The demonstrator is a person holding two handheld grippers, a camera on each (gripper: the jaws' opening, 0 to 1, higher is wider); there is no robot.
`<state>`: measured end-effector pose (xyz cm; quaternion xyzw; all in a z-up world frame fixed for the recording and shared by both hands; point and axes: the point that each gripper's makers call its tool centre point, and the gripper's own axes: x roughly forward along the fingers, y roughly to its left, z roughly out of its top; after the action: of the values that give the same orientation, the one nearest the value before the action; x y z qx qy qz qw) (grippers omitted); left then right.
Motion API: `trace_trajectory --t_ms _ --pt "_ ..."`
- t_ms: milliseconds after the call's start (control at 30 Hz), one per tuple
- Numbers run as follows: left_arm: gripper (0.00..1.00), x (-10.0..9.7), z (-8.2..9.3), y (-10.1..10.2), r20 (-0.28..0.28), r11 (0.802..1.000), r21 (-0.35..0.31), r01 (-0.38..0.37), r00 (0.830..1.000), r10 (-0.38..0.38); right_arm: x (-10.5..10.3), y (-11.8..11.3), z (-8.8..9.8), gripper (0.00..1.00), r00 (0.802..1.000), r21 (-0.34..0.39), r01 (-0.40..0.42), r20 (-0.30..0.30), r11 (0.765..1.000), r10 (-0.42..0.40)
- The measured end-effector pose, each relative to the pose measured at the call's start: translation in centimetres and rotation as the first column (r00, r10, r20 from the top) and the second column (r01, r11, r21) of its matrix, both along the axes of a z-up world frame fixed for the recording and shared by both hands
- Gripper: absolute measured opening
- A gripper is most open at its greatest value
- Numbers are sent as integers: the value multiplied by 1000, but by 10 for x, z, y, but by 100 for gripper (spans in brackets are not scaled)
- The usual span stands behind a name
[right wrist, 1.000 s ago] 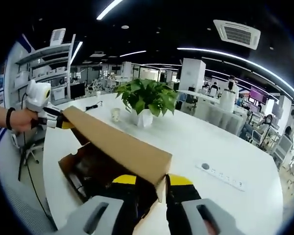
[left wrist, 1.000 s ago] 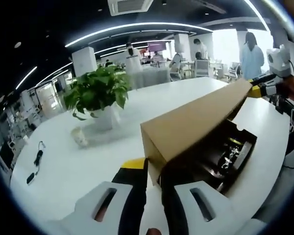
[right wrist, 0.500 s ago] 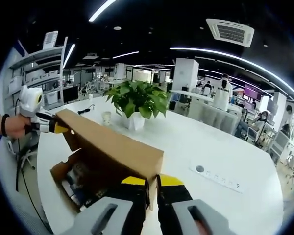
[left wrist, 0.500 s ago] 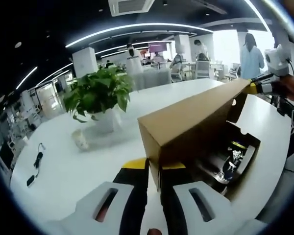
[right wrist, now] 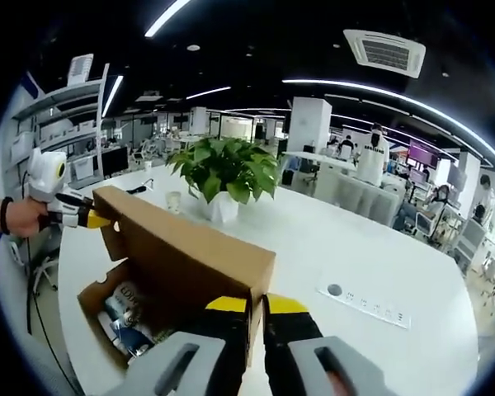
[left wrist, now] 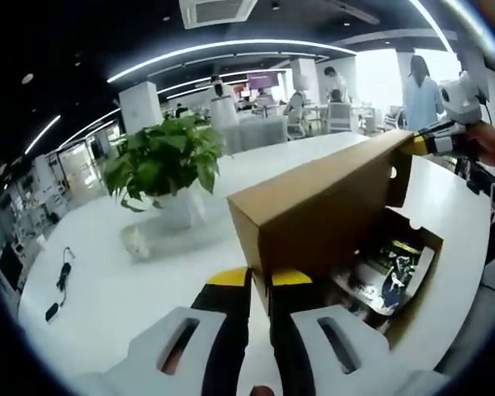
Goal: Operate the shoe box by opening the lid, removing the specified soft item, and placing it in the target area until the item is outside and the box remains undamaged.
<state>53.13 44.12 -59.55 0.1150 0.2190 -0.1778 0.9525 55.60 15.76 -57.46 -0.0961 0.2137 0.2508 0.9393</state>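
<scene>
The brown cardboard shoe-box lid is tilted up on its long side above the box base. My left gripper is shut on the lid's near corner. At the far corner, my right gripper clamps the same lid. In the right gripper view the lid runs from my right gripper, shut on its corner, to the left gripper held by a hand. Inside the box lie crumpled blue, white and yellow-green contents; I cannot tell what they are.
A leafy plant in a white pot stands behind the box on the white table, with a paper cup beside it. A power strip lies to the right, a black cable far left. People stand at distant desks.
Both grippers have raised the lid higher and steeper. The box now gapes wider and its contents show in better light.
</scene>
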Motion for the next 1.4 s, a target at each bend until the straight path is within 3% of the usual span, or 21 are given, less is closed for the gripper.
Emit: trace_trajectory --t_ms 967,1400 --pt "4 40 -4 4 -35 1000 -18 -5 999 4 52 4 -9 0 999 -16 28 -42 999 -29" --pt "4 60 -12 6 -64 1000 -11 -12 998 11 76 4 -21 0 990 39 115 -80 993 -112"
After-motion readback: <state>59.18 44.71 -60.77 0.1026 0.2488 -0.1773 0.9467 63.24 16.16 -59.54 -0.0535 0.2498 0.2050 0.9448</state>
